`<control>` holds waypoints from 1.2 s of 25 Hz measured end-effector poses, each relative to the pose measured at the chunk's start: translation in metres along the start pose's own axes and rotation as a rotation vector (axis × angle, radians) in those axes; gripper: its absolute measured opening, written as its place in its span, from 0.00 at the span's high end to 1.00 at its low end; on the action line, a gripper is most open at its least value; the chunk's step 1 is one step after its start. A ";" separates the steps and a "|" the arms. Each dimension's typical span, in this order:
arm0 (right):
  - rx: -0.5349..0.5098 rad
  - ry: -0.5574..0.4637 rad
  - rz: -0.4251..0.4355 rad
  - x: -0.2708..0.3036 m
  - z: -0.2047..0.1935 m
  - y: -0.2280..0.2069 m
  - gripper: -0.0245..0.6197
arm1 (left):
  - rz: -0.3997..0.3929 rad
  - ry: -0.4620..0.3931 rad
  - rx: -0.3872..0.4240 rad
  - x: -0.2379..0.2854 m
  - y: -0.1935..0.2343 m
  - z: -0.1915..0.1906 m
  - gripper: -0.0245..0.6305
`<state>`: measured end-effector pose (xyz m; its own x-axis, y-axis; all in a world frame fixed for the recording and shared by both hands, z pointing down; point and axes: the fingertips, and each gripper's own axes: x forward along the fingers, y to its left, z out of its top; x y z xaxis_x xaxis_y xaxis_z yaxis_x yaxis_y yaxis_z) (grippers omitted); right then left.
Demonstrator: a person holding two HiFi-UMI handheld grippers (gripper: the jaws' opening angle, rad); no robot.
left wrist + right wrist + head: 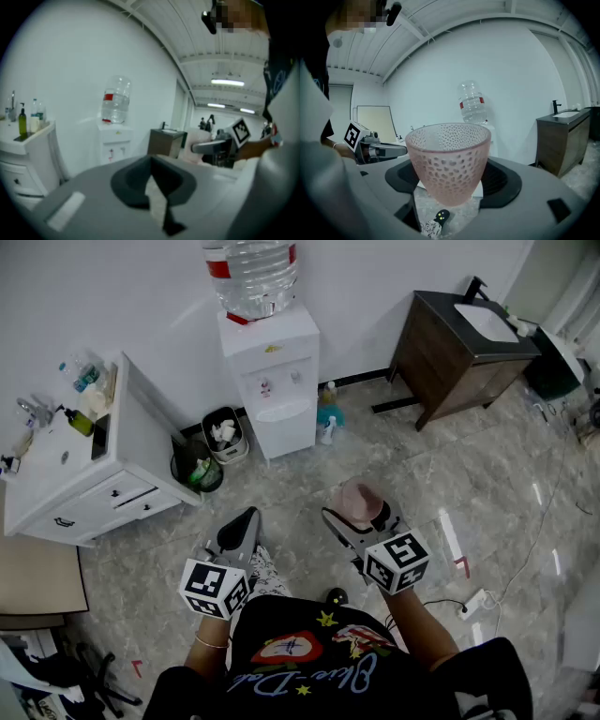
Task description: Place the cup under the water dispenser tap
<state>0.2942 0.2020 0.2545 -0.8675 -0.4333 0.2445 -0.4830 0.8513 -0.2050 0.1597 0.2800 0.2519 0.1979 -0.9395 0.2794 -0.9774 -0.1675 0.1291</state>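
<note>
A pink dimpled cup (359, 502) stands upright between the jaws of my right gripper (362, 514), which is shut on the cup (449, 161) with its jaws wide apart. The white water dispenser (272, 381) stands against the far wall with a clear bottle (251, 273) on top and two small taps (279, 382) above its recess. The cup is held well short of it, above the floor. My left gripper (244, 521) is to the left of the cup, shut and empty. In the left gripper view its tips (152, 164) meet, and the dispenser (112, 140) shows ahead.
A white cabinet (84, 465) with bottles stands at the left. Two small bins (211, 451) sit left of the dispenser and spray bottles (328, 413) right of it. A dark vanity with a sink (459, 352) is at the back right. A power strip (473, 601) and cable lie on the marble floor.
</note>
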 end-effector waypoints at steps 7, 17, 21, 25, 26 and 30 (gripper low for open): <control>0.114 -0.015 -0.152 0.180 0.015 -0.031 0.39 | -0.187 0.060 0.044 0.095 0.143 0.022 0.96; 0.129 -0.002 -0.381 0.344 -0.024 -0.100 0.39 | -0.327 0.046 -0.020 0.208 0.261 -0.001 0.96; 0.118 0.039 -0.387 0.399 -0.075 -0.135 0.39 | -0.340 0.100 -0.025 0.235 0.273 -0.056 0.96; 0.078 0.045 -0.410 0.451 -0.125 -0.176 0.39 | -0.324 0.117 -0.067 0.264 0.290 -0.098 0.96; 0.065 0.047 -0.413 0.464 -0.139 -0.183 0.39 | -0.320 0.119 -0.080 0.267 0.294 -0.106 0.96; 0.006 0.082 -0.395 0.512 -0.191 -0.199 0.39 | -0.316 0.157 -0.118 0.268 0.305 -0.137 0.96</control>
<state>-0.0306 -0.1329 0.6012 -0.6027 -0.7014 0.3807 -0.7782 0.6221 -0.0859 -0.0747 0.0180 0.4967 0.5063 -0.7884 0.3494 -0.8529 -0.3978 0.3382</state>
